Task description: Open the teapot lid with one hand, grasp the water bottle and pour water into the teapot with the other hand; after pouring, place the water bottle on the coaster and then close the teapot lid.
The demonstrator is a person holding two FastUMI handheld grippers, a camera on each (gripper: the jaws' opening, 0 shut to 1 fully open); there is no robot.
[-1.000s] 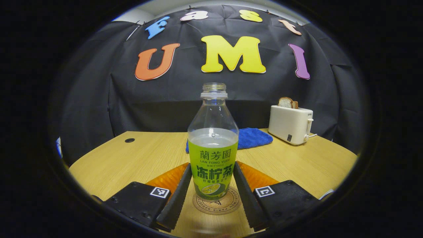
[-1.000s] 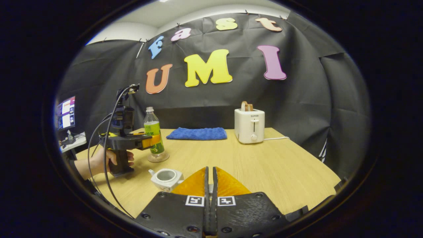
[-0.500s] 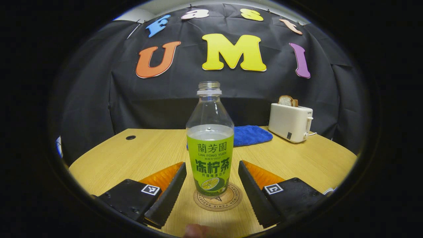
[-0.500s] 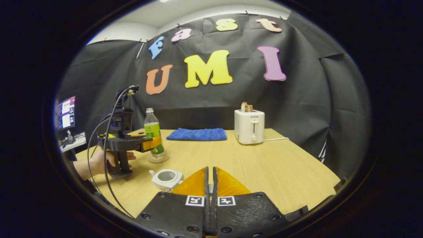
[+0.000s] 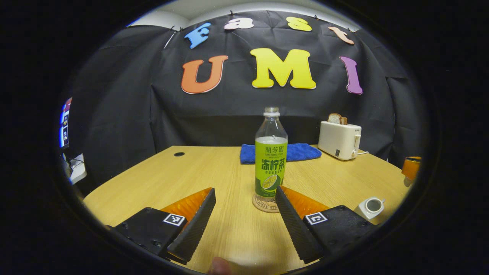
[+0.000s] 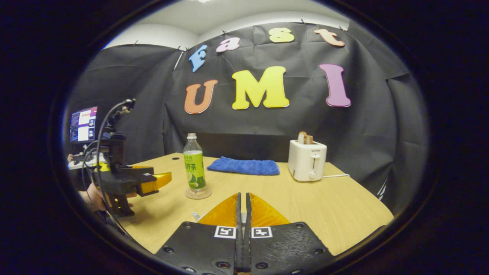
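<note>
Standing upright on the coaster (image 5: 265, 204), mouth up, the water bottle (image 5: 271, 160) faces the spread left hand-held gripper (image 5: 245, 225).

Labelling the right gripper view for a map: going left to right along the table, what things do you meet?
Left gripper → water bottle on its coaster → blue cloth → toaster.

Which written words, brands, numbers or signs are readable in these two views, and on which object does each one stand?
Water bottle: its green label bears large characters and small print; not quoted here.
Coaster: a ring of lettering, too small to read.
Toaster: a small brand mark on its front, too small to read.
Screen: blurred, unreadable.
</note>
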